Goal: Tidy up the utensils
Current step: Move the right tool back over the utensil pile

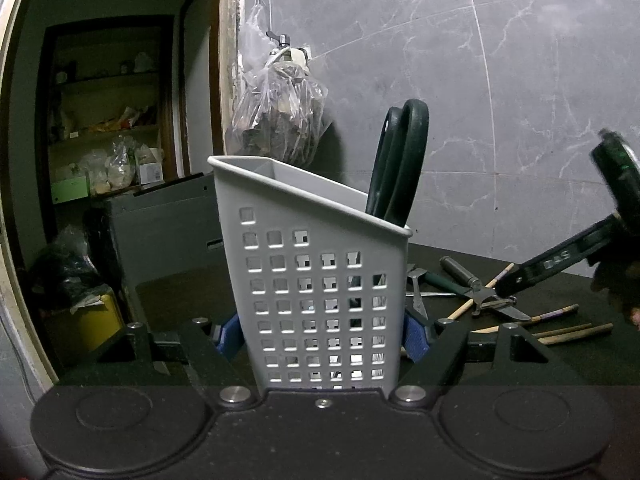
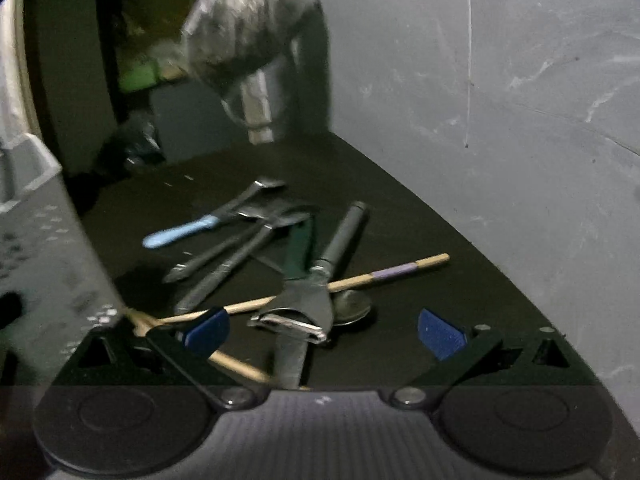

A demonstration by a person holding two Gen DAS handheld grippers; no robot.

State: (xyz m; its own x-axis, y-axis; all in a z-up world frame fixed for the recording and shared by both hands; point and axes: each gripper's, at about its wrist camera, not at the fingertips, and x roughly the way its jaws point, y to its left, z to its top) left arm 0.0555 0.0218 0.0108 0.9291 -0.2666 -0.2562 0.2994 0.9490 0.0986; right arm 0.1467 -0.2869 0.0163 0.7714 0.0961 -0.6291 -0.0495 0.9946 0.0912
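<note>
Dark counter (image 2: pixel 400 208) against wall, left fingers (image 1: pixel 232 338) clamping caddy (image 1: pixel 316 280), right fingers (image 2: pixel 440 334) spread above utensils (image 2: pixel 296 280).

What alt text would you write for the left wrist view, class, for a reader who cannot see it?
The left gripper clamps a grey perforated utensil holder with dark green scissors standing inside. Behind it to the right, chopsticks and garden shears lie on a dark table against a grey wall.

Dim room, dark worktop. Left view sharp; right view motion-blurred. Tongs (image 2: pixel 298 312) catch a glint; wall (image 2: pixel 500 100) behind them paler. Fisheye bends edges.
</note>
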